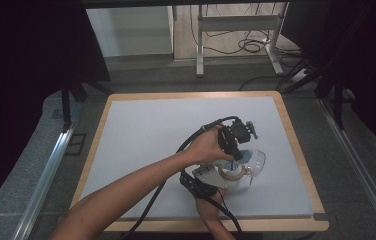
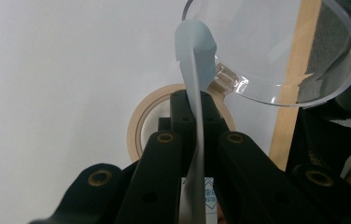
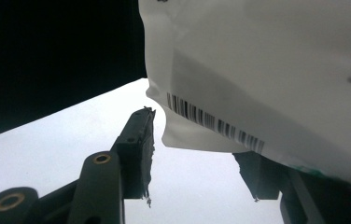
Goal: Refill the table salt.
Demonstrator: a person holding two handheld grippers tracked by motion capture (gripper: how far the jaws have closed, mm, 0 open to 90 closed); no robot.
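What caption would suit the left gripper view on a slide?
Left gripper shut on a thin grey-blue packet edge, above a tape roll and beside a clear plastic bowl.

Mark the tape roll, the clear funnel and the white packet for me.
tape roll (image 2: 138,128), left gripper view, on its tan left rim.
clear funnel (image 2: 276,51), left gripper view, on its transparent cone wall.
white packet (image 3: 267,60), right gripper view, on its printed face above the barcode.

Packet (image 3: 267,60) white, black barcode; tape roll (image 2: 138,126) beige.

One packet (image 3: 267,70), one tape roll (image 2: 138,126), one clear bowl (image 2: 276,51).
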